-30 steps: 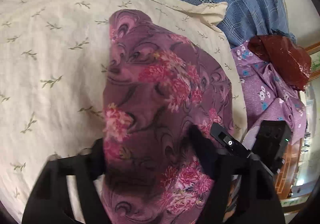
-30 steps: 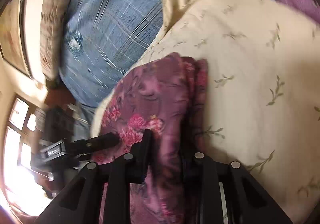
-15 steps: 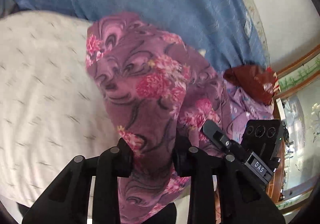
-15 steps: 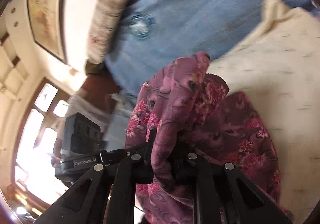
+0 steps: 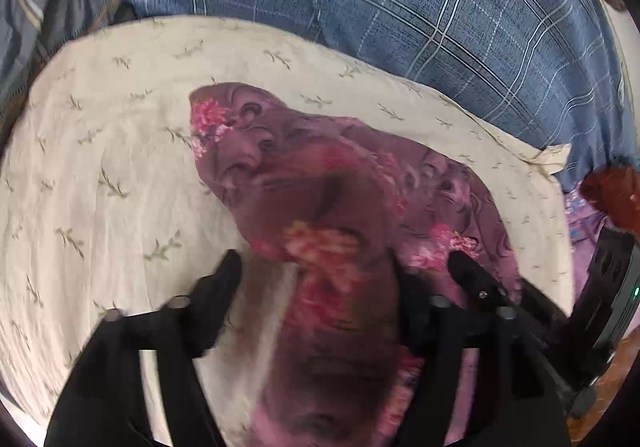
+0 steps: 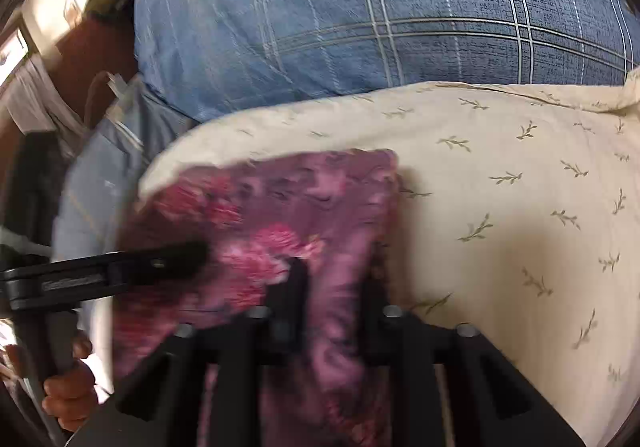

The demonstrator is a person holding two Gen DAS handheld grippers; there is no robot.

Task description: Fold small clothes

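One small purple cloth printed with pink and red flowers and dark swirls lies on a cream pillow sprigged with little green leaves. The cloth is gathered rather than flat: its far end spreads in a rounded flap over the middle of the pillow, and the near end is bunched into a thick fold that runs back between the fingers of both tools. In the right wrist view the cloth has a fairly straight right edge and sits close to the pillow's left edge.

The left tongs stand spread wide, with the bunched cloth passing between them; it presses against the right-hand finger and a gap of bare pillow shows beside the left-hand one, so they are not clamping it. The right tongs are closed tight around a narrow ridge of the cloth. Each tool shows in the other's view, just beside it at the cloth's near end.

To the left of the cloth in the left wrist view, and to its right in the right wrist view, a wide stretch of bare pillow lies open. Behind the pillow's far edge rises one blue checked cushion, touching it. Past the pillow's right corner sit a dark red bag and a lilac flowered fabric. A hand grips the left tool's handle.
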